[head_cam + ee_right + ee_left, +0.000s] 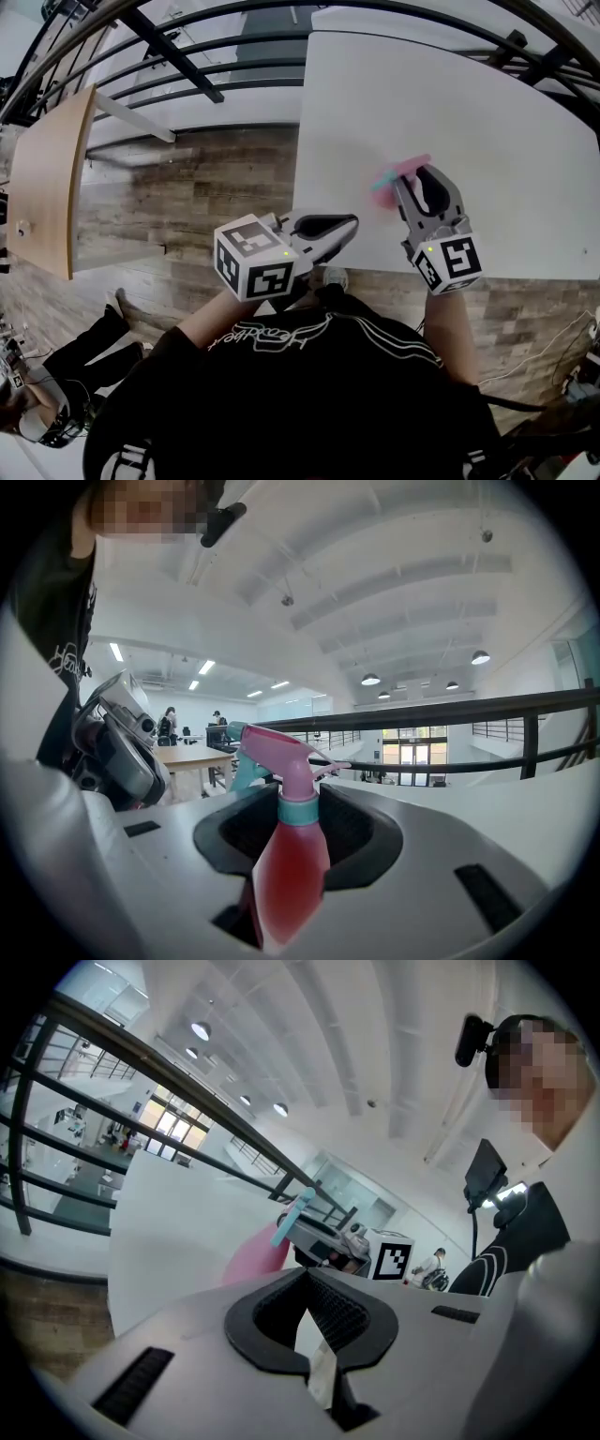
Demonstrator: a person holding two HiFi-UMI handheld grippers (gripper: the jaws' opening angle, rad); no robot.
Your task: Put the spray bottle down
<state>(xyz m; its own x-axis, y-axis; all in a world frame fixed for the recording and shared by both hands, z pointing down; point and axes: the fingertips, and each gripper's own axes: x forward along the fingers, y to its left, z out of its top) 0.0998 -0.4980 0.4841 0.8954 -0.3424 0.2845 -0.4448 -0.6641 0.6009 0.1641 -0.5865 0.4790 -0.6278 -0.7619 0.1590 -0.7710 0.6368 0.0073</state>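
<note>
A pink spray bottle [289,864] with a teal collar and pink trigger head stands upright between the jaws of my right gripper [292,810], which is shut on its body. In the head view the spray bottle [401,172] sticks out past the right gripper [427,190], over the near part of the white table [469,103]. My left gripper [328,228] is held to the left, at the table's near left corner above the wooden floor, with its jaws together and nothing between them. In the left gripper view the spray bottle [251,1252] shows beyond the left gripper [317,1358].
A black railing [187,66] runs behind the white table. A wooden tabletop [47,178] stands at the left over plank flooring [187,187]. Another person's legs [84,352] are at the lower left.
</note>
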